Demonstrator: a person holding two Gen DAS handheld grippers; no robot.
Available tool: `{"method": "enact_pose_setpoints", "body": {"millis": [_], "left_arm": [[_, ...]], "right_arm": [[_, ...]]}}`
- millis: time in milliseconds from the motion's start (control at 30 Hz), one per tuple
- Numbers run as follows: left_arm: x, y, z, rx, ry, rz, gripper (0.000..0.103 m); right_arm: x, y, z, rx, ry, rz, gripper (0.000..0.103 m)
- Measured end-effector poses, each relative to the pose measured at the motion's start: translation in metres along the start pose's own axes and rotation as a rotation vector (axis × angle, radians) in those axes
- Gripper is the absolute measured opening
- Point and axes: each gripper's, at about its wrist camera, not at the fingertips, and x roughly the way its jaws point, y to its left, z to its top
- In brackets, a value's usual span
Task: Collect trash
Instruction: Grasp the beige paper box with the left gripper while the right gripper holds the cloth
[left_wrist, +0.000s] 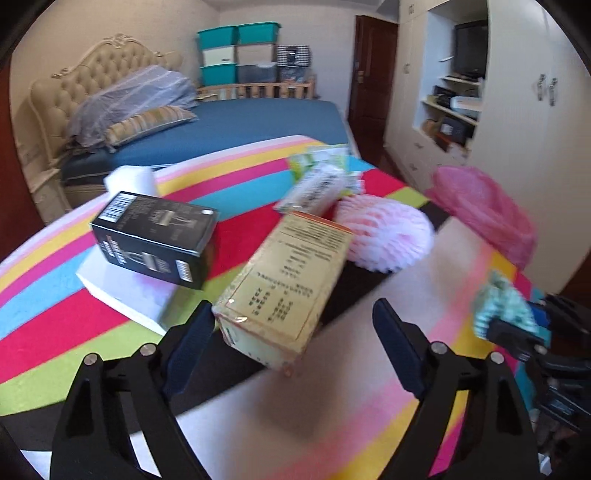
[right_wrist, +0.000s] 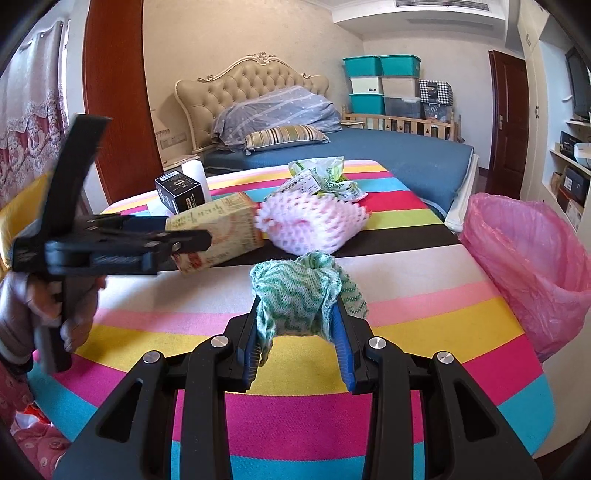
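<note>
A: Stripes of the surface (right_wrist: 424, 310) are seen in both views; the pink-lined bin (right_wrist: 524, 273) beside it is shown whole only by the right wrist camera.

B: And the yellow carton (left_wrist: 284, 288)?

A: It is seen printed side up from the left wrist, between the jaws of the left gripper (left_wrist: 293, 332), which stand apart; one pad is touching it. Its side is shown from the right, partly hidden by that gripper.

B: The green cloth (right_wrist: 295, 299)?

A: It is clamped in the right gripper (right_wrist: 295, 347), just above the surface. It is blurred at the left view's edge.
</note>
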Motion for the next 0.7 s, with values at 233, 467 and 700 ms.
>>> {"method": "enact_pose_setpoints", "body": {"millis": [233,467,700], "left_arm": [[-0.002,-0.012,-0.001,0.028,-0.011,0.052,0.083],[0.022,-0.006,0.001,-0.006,0.053,0.039,0.052],[0.005,-0.022,-0.016,0.029,0.010,0.045,0.052]], "right_arm": [[0.001,0.000,-0.001,0.009,0.007,-0.002,0.034],[0.003,0.001,-0.001,-0.005,0.016,-0.008,0.034],[0.004,0.006,-0.002,-0.044,0.020,-0.029,0.034]]}}
